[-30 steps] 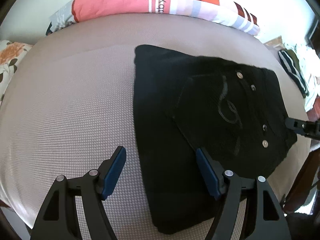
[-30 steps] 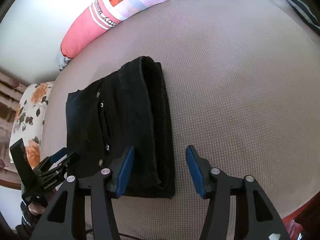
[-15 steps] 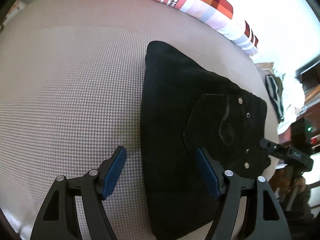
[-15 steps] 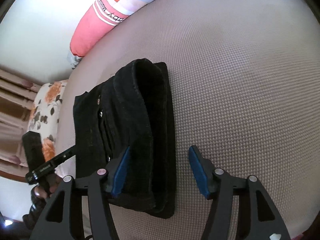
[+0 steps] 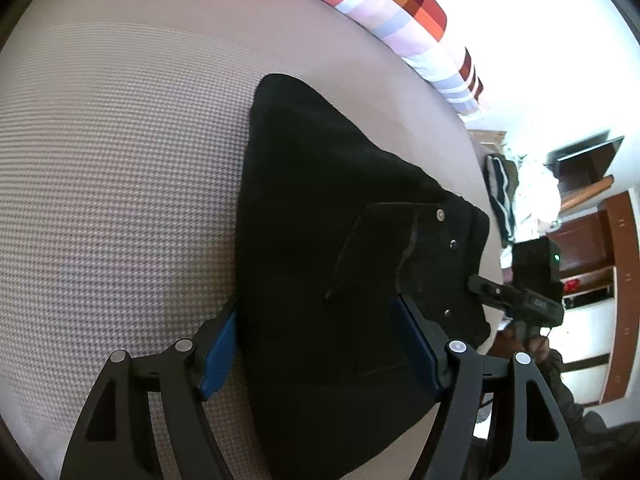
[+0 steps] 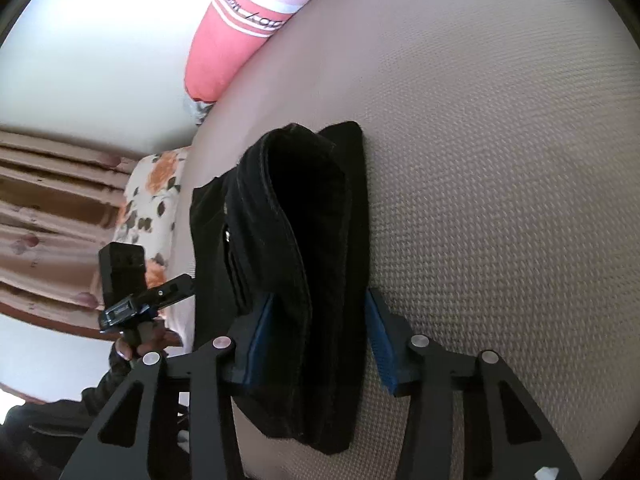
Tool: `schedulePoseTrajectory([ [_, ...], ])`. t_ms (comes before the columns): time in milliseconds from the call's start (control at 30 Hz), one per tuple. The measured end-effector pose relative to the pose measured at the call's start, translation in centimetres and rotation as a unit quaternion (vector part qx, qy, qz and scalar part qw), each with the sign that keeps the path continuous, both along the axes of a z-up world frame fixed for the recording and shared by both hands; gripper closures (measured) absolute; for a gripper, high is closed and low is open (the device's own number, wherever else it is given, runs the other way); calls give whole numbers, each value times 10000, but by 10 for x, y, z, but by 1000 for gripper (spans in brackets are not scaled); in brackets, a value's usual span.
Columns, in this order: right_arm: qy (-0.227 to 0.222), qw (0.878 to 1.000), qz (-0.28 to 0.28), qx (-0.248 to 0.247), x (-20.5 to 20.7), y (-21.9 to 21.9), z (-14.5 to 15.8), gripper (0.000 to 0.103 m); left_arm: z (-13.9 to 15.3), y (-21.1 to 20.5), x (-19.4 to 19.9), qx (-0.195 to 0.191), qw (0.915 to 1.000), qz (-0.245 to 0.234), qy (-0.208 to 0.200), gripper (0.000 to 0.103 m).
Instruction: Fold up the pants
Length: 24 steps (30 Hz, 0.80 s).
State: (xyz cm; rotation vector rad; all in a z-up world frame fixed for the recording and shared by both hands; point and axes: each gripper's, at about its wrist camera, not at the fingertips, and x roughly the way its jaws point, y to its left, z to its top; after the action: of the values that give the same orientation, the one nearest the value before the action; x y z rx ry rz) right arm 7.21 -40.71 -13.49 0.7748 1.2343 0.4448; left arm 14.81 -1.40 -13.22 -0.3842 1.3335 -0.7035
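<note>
pants: black pants [image 5: 320,248], folded into a thick bundle, lying on the beige textured bed cover [image 5: 120,200]. From my right cam the bundle [image 6: 304,280] runs away from me with the rolled fold on top.

left gripper: my left gripper [image 5: 316,344] is spread wide and straddles the near end of the bundle. Left pad sits right at the cloth's outer edge, right pad is on top of the fabric near the pocket rivets. Doesn't look like it's pinching anything, just sitting around it.

right gripper: my right gripper [image 6: 320,344] has just been closing, with the bundle's near end between the jaws. Both blue pads look like they're up against the cloth on either side, but I honestly can't tell if it's a real squeeze or just contact.

other side: each cam catches the opposite gripper at the far edge of the pants.

background: pink and checkered pillow [image 5: 380,4] at the head of the bed, floral cushion [image 6: 148,204] off to the side, striped clothes [image 5: 500,196] past the bed edge.
</note>
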Motion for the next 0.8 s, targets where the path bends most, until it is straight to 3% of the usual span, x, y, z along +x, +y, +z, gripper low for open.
schedulePoseTrajectory([
  [167,-75,9997,6,217,12,6,-7,66,2,-9,5,46,9998,-64,-204,31],
  [233,-125,9996,-99,220,15,9,-8,68,2,-5,3,125,9995,20,-272,37],
  [300,-145,9997,-197,54,14,14,-5,70,4,-4,2,467,9980,140,-405,57],
  [500,-314,9971,-436,-534,5,31,23,78,9,-1,-6,842,9943,252,-607,81],
  [600,-339,9958,-527,-667,5,37,35,80,21,-6,-14,1136,9892,167,-910,85],
  [800,-372,9949,-570,-742,17,51,51,81,39,-2,-16,1280,9847,158,-1174,88],
])
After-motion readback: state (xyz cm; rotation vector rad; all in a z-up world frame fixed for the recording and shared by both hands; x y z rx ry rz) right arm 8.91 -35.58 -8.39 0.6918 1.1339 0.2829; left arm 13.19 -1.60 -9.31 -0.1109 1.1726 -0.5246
